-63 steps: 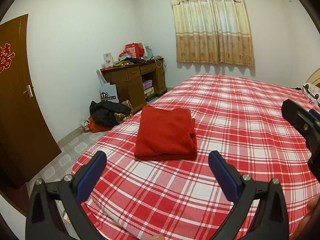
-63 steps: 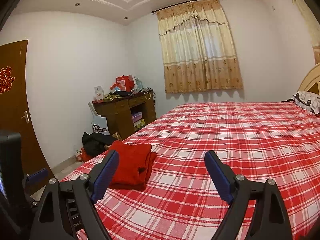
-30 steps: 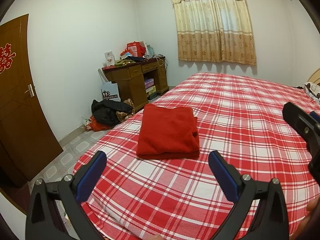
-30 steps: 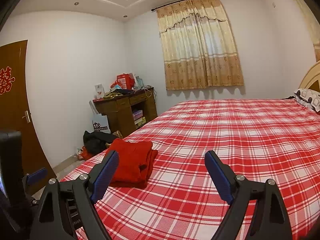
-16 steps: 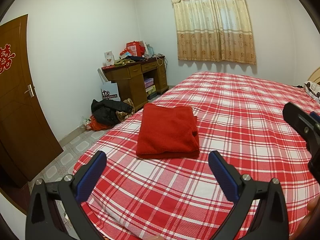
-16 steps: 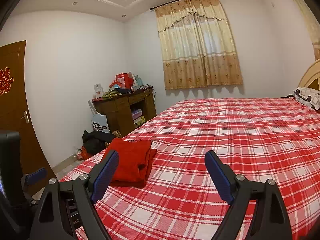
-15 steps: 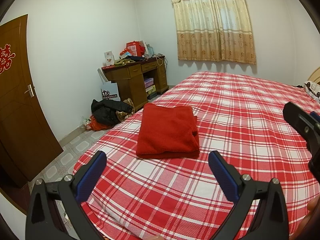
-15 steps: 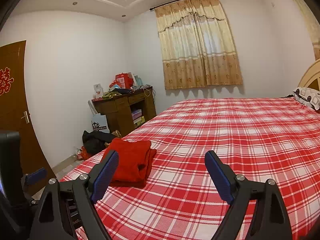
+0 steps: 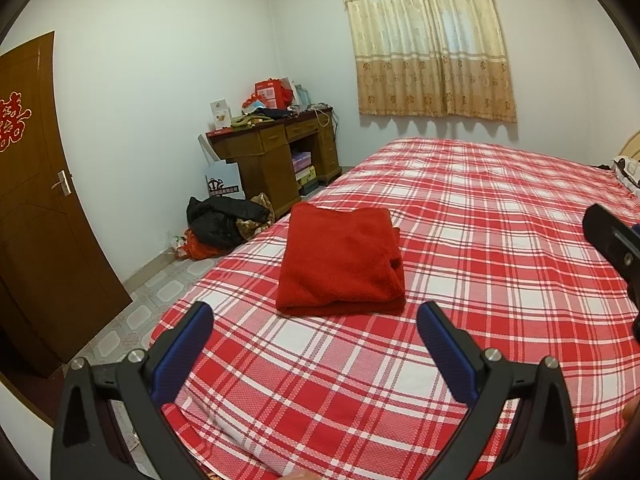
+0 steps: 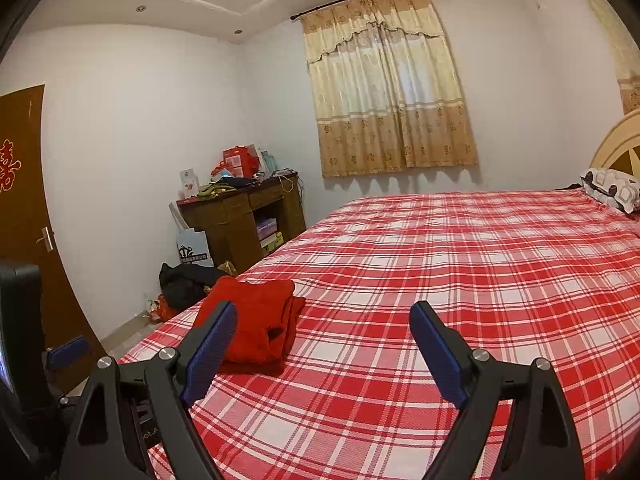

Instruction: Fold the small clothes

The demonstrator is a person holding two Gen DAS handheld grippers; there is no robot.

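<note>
A red garment point(image 9: 340, 258) lies folded into a thick rectangle on the red-and-white checked bed point(image 9: 500, 264), near its left edge. My left gripper point(image 9: 314, 316) hovers just short of the garment's near edge, open, with nothing between its blue pads. In the right wrist view the same folded red garment point(image 10: 256, 326) sits to the left. My right gripper point(image 10: 322, 314) is open and empty over the bedspread point(image 10: 460, 280), its left finger point(image 10: 208, 344) overlapping the garment in the picture. Part of the right gripper point(image 9: 612, 240) shows at the left view's right edge.
A wooden desk point(image 9: 276, 152) piled with boxes stands against the far wall. Dark clothes and bags point(image 9: 224, 220) lie heaped on the tiled floor beside it. A brown door point(image 9: 36, 208) is at the left, a curtained window point(image 9: 428, 44) behind the bed, a pillow point(image 10: 612, 188) at the headboard.
</note>
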